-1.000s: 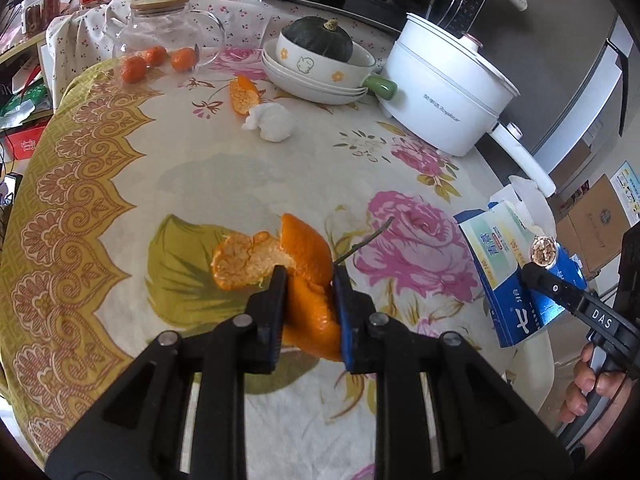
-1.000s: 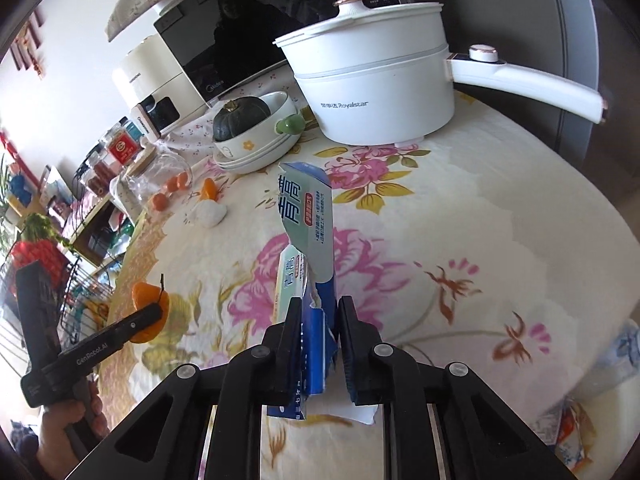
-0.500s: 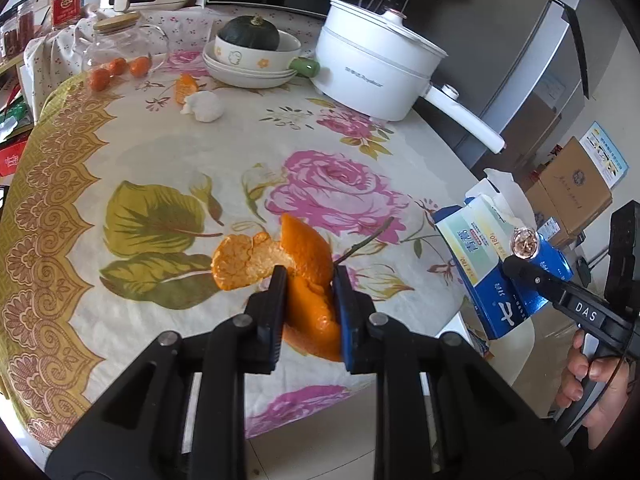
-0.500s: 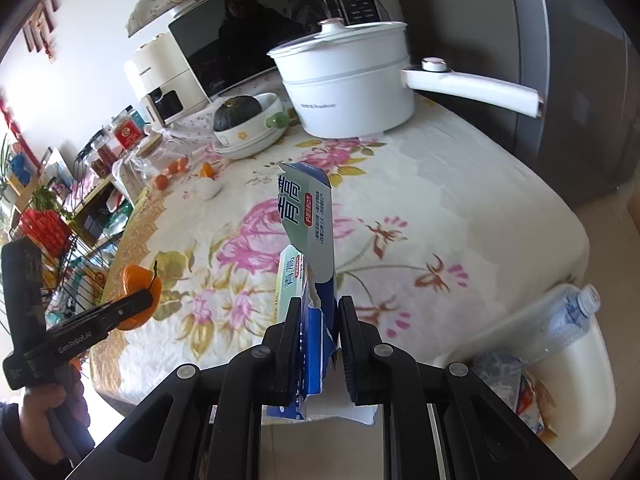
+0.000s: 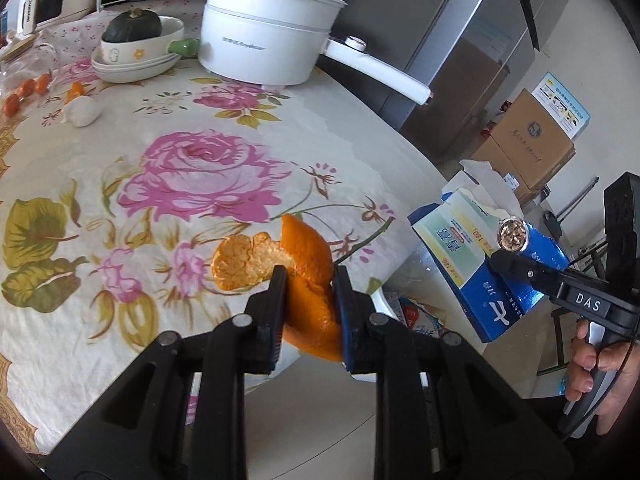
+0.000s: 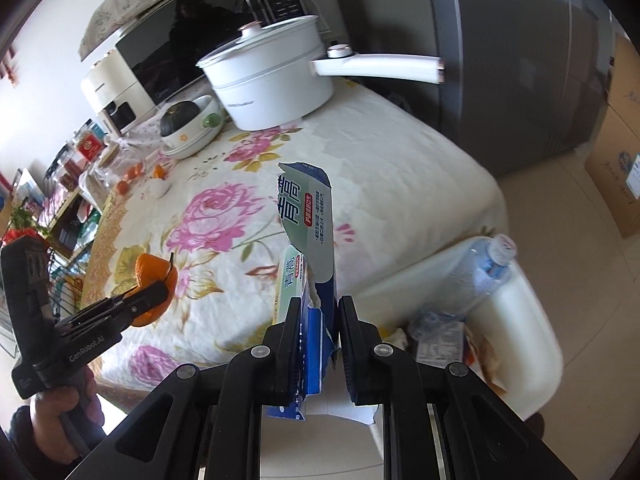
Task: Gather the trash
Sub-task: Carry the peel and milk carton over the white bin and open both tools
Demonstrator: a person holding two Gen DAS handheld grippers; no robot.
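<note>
My left gripper (image 5: 309, 292) is shut on an orange peel (image 5: 308, 276), held in the air over the table's near edge; it also shows in the right wrist view (image 6: 154, 280). My right gripper (image 6: 319, 320) is shut on a torn blue and white toothpaste box (image 6: 310, 240), held beside the table edge; the box also shows in the left wrist view (image 5: 472, 256). A white trash bin (image 6: 516, 320) stands on the floor below the table edge, with a plastic bottle (image 6: 480, 268) and wrappers in it. A crumpled white tissue (image 5: 82, 110) and a small orange peel piece (image 5: 74, 89) lie far back on the table.
The table has a floral cloth (image 5: 192, 168). A white pot with a long handle (image 5: 272, 36), stacked bowls holding a dark squash (image 5: 136, 46), a jar with small oranges (image 5: 24, 88) and a microwave (image 6: 208, 44) are at the back. Cardboard boxes (image 5: 528, 148) sit on the floor.
Both grippers have pulled back from over the table towards its edge, still holding the peel and the box. The trash bin has come into view below the right gripper.
</note>
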